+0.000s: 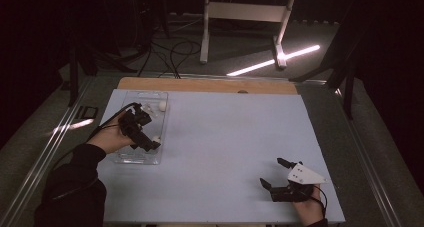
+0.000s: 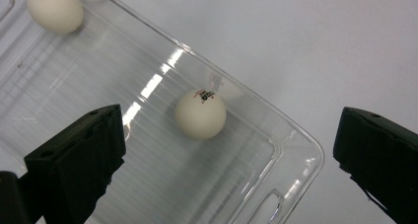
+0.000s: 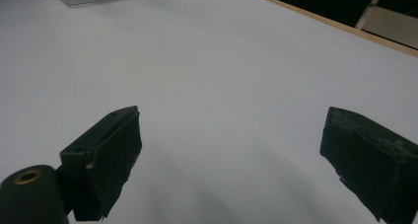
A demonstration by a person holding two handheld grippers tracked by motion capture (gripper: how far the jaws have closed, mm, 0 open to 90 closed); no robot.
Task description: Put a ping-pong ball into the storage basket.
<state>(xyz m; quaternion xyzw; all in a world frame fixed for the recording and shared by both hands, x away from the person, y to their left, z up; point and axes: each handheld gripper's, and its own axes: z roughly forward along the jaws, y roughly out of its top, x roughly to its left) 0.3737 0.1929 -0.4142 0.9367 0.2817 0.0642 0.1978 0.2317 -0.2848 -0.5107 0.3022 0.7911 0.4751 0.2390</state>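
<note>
a pale sheet [image 1: 225, 152] is laid over the table, and a strip of bare wood [image 1: 200, 84] is left showing along its far edge. beyond it, a white frame stand [image 1: 245, 17] is set on the grey floor — black cables [image 1: 170, 54] are strewn beside it, and a bright bar of light [image 1: 272, 61] is cast across the floor.

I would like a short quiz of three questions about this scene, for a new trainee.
1. True or false: the left gripper grips the white round ball with small print.
2. What holds that ball? A) clear plastic tray B) wooden box C) metal bowl
3. What lies between the right gripper fingers?

Key:
1. False; its fingers stand open, apart from the ball.
2. A
3. Nothing, just the pale table sheet.
</note>
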